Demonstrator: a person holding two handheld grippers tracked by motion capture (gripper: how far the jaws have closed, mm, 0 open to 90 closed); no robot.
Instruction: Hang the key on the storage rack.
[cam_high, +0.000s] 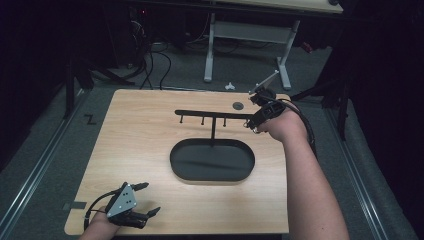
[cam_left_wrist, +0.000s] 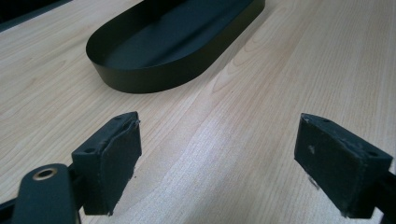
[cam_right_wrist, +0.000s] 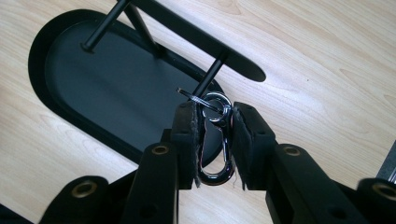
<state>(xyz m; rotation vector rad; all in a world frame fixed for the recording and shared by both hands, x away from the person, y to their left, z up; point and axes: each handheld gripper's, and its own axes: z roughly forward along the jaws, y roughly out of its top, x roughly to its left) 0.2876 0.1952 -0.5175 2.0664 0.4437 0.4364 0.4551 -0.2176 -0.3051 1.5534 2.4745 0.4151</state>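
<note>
Right gripper view, carabiner (cam_right_wrist: 215, 140) clamped in right gripper (cam_right_wrist: 215, 140)

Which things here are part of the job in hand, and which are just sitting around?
Part of the job:
- metal clip, pinched in the right gripper
- black hook stand, with its pegs
- oval tray at its base

Sitting around:
- left gripper, open over bare table
- second table beyond
- floor cables
</note>
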